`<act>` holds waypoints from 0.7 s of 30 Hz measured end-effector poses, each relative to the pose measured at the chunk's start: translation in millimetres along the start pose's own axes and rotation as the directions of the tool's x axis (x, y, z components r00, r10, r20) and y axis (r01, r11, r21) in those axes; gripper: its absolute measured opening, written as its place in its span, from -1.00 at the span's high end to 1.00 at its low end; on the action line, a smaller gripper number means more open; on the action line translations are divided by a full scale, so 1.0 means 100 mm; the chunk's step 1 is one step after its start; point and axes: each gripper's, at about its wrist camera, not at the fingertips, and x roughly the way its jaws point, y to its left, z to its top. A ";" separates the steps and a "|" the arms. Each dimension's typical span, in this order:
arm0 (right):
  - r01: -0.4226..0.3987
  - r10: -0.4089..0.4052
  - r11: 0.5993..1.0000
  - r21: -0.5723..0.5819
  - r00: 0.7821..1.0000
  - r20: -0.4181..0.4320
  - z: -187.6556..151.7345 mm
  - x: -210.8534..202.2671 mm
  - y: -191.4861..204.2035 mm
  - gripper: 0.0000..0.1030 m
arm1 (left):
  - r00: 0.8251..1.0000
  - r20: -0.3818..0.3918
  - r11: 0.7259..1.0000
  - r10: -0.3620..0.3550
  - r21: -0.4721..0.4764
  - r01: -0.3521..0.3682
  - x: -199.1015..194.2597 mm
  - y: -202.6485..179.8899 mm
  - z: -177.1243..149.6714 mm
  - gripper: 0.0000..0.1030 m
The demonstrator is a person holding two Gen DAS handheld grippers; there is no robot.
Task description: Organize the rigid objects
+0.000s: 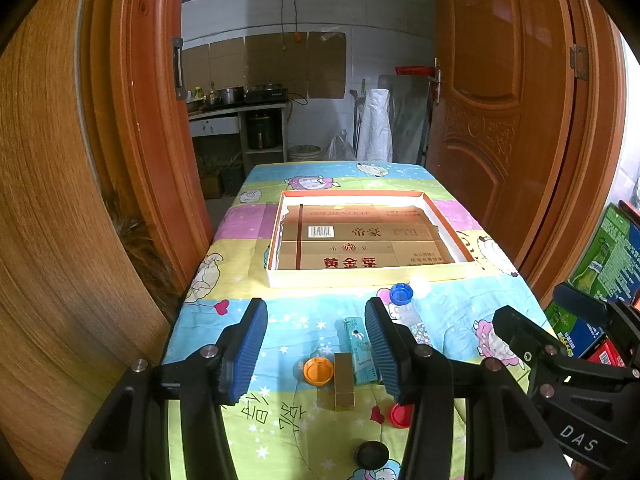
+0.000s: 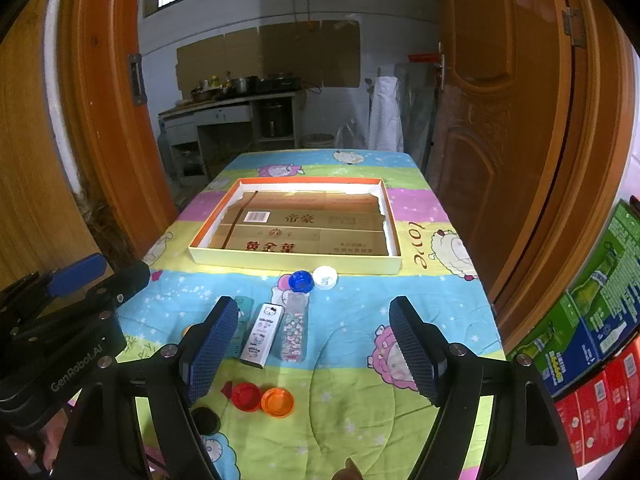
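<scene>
Both grippers are hanging spread and empty over the near end of the table (image 2: 452,292), the left gripper (image 1: 316,344) framing a gold box (image 1: 344,386), a teal box (image 1: 358,350) and an orange cap (image 1: 318,371), the right gripper (image 2: 320,344) facing a white cartoon box (image 2: 263,336) and a patterned box (image 2: 294,332). These are sitting tightly packed, so a closing jaw is probably risking nudging a neighbour or pinching two. The shallow tray (image 2: 296,265) is waiting empty beyond a blue cap (image 2: 301,280) and a white cap (image 2: 325,277), which a low carry is likely scattering.
</scene>
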 end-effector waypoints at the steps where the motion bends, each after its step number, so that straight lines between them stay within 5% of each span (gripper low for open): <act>1: 0.000 0.000 1.000 -0.001 1.000 0.000 0.00 0.00 0.00 -0.54 | 1.000 0.000 1.000 0.000 -0.001 0.000 0.00 0.00 0.00 0.00; 21: -0.005 0.005 1.000 0.001 1.000 -0.004 0.00 0.01 0.01 -0.54 | 1.000 -0.006 1.000 0.000 -0.002 0.000 0.03 0.00 -0.02 0.00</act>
